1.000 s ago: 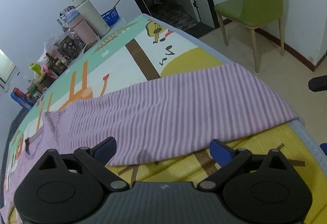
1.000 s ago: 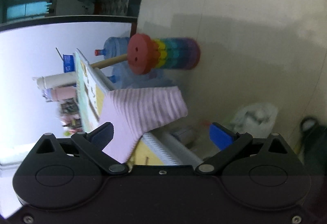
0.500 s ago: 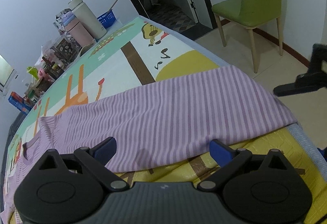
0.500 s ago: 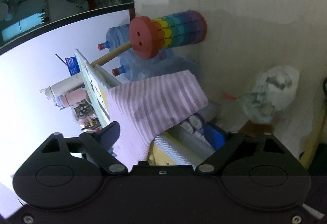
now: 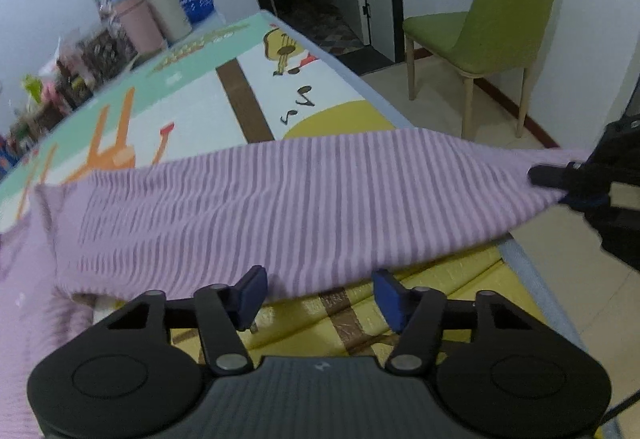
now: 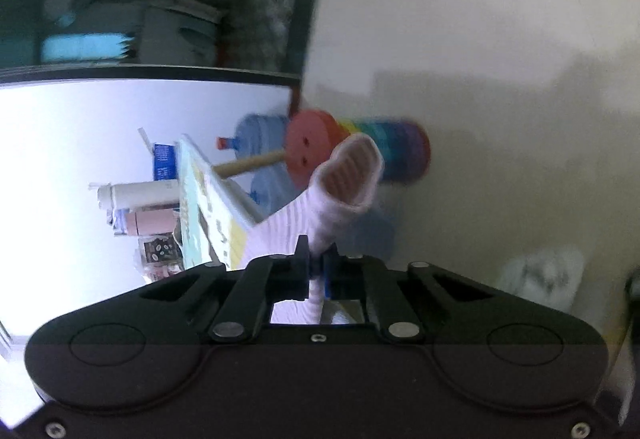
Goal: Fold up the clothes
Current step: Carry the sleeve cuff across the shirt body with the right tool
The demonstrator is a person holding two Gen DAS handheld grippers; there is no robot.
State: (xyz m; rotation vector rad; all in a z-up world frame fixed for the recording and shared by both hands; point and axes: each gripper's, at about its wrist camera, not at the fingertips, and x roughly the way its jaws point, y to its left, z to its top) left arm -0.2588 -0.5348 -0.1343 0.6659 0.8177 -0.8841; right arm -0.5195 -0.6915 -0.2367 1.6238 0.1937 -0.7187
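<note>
A lilac striped garment [image 5: 280, 207] lies stretched across the printed play mat [image 5: 224, 95] on the table, its hem reaching past the right edge. My left gripper [image 5: 320, 293] hovers at the garment's near edge, its jaws closing; the cloth's edge lies just ahead of the blue pads, which do not press on it. My right gripper [image 6: 316, 271] is shut on the hem corner [image 6: 348, 175], which bunches up past its fingers. In the left wrist view the right gripper [image 5: 560, 179] pinches that corner at the far right, lifting it off the table.
A green chair [image 5: 492, 23] stands on the floor beyond the table's right edge. Bottles and clutter [image 5: 148, 15] line the far left of the table. A rainbow stacking stool [image 6: 360, 151], water jugs [image 6: 256, 131] and a white bag [image 6: 540, 275] are on the floor.
The right gripper has gone from open to shut on the hem corner and pulled it out to the right. The left gripper's jaws have narrowed at the garment's near edge.
</note>
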